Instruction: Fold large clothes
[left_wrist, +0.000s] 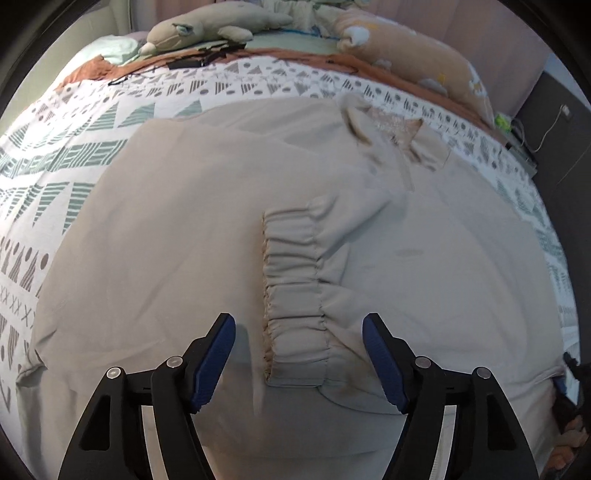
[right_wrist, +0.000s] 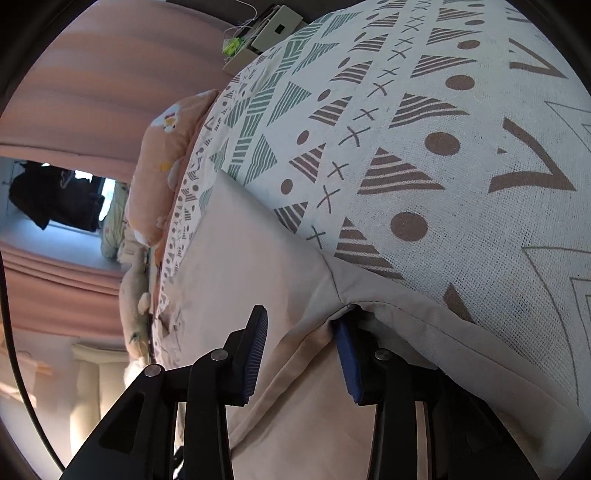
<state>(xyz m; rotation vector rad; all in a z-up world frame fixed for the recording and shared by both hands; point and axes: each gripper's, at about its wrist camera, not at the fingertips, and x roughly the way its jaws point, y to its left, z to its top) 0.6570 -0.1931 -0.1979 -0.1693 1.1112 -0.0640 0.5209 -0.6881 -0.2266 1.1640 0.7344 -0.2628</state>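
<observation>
Garment: a large beige garment (left_wrist: 184, 240) lies spread over a patterned bedspread (left_wrist: 74, 155), filling most of the left wrist view.
Cuff: an elasticated, gathered cuff (left_wrist: 293, 295) is folded onto the middle of the garment – it sits just ahead of the left gripper, between the lines of its two fingers.
Left gripper: the left gripper (left_wrist: 299, 325) hovers above the cloth with its blue-padded fingers (left_wrist: 214, 365) spread wide, nothing between them.
Right gripper: the right gripper (right_wrist: 299, 325) is at the garment's edge, low against the bed. Its fingers stand apart, and a fold of the beige cloth (right_wrist: 295, 369) runs through the gap; one pad (right_wrist: 347, 358) is tucked under the hem – the jaws have not closed on it.
Beyond the grippers: a plush toy (left_wrist: 207, 27) and a long peach pillow (left_wrist: 413, 55) lie at the far end of the bed, well apart from the garment.
</observation>
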